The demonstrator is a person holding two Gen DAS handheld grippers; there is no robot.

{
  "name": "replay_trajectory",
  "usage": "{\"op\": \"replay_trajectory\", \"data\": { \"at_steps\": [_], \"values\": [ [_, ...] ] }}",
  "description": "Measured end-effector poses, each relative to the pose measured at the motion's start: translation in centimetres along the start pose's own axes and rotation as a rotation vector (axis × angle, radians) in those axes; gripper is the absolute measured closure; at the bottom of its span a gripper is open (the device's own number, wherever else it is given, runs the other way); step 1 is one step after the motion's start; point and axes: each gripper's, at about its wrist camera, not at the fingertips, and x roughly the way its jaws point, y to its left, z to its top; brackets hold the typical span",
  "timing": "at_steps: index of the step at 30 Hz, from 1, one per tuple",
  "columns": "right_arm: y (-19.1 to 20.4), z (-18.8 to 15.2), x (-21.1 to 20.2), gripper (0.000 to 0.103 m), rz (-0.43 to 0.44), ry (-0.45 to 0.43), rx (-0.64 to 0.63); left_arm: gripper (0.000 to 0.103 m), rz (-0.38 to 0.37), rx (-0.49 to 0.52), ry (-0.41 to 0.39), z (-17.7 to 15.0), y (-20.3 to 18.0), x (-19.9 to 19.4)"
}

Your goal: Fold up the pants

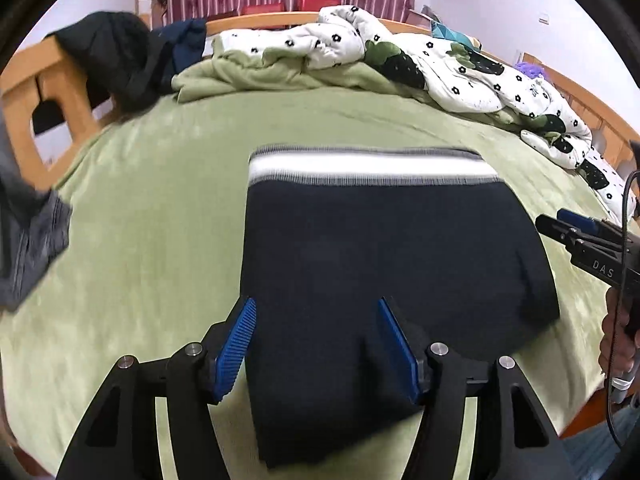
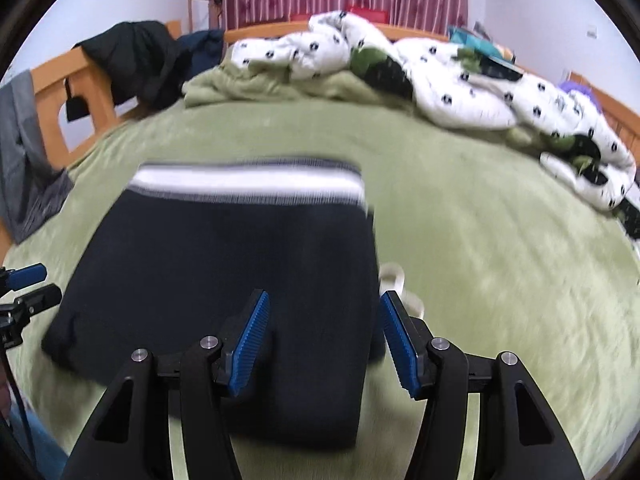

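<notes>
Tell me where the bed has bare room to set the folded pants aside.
Bare green blanket lies right of the pants, up to the white quilt. More lies between the waistband and the bunched bedding. The left edge is crowded by grey clothing, and a cream strap lies beside the pants.

Both wrist cameras look forward, low over the same bed (image 1: pixel 160 200).

Folded dark pants (image 1: pixel 384 264) on bed
</notes>
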Motion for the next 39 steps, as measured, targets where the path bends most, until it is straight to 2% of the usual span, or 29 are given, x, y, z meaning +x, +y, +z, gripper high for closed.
{"op": "replay_trajectory", "data": {
  "at_steps": [4,6,8,10,14,16,23,39],
  "values": [
    [0.2,2.8,1.8,0.047,-0.039,-0.058,-0.008,0.043,0.012,-0.042,-0.026,3.6,0.1,3.0],
    [0.0,4.0,3.9,0.054,-0.026,-0.045,0.008,0.043,0.053,-0.028,-0.016,4.8,0.1,5.3],
    [0.2,4.5,6.0,0.057,-0.022,-0.016,0.026,0.043,0.094,-0.004,0.019,5.2,0.1,7.1],
    [0.4,4.2,9.0,0.065,-0.043,0.055,0.012,0.043,0.098,-0.001,0.058,5.2,0.0,8.7],
    [1.4,3.0,9.9,0.064,-0.096,0.014,-0.074,0.041,0.097,-0.004,0.116,4.5,0.1,11.1],
    [1.9,3.0,9.8,0.064,-0.122,0.024,-0.099,0.04,0.088,-0.006,0.103,4.3,0.3,11.1],
    [1.6,2.4,9.7,0.063,-0.105,-0.001,-0.081,0.035,0.062,-0.027,0.103,3.7,0.7,11.0],
    [1.5,2.4,9.6,0.063,-0.097,0.013,-0.085,0.031,0.071,-0.029,0.108,3.8,0.8,11.0]
  ]
}}
